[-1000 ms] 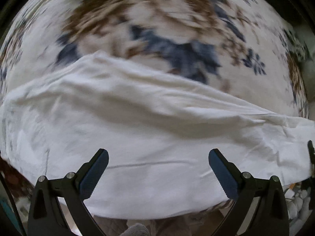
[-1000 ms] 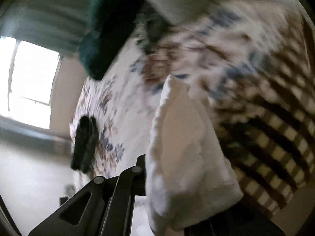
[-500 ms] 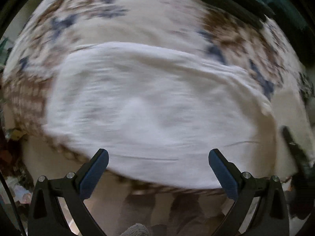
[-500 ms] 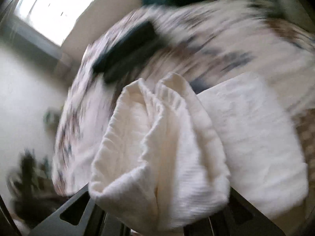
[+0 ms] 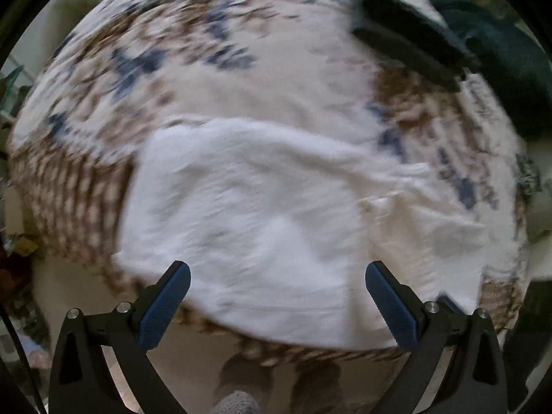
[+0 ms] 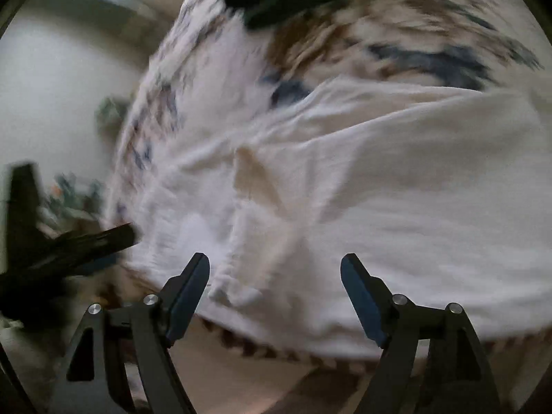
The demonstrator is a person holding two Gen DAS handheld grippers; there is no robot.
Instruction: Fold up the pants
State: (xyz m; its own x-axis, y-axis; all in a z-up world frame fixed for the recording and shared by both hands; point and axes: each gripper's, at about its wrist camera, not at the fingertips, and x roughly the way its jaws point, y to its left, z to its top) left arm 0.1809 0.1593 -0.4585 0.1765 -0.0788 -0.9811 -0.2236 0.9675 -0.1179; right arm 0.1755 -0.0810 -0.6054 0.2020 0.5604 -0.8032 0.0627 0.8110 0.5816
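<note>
A bed [image 5: 276, 79] covered by a floral blanket in blue and brown is seen in both blurred views. The white pants [image 5: 262, 214] are spread in a folded heap on the blanket near its front edge. A dark folded garment [image 5: 407, 48] is laid farther back. The left tongs [image 5: 277, 302] are held wide above the pants, with nothing between them. The right tongs [image 6: 275, 293] have just been opening and are parted over the cloth, which is not gripped.

Floral bedspread [image 5: 276, 79], pale wall [image 6: 69, 79]
</note>
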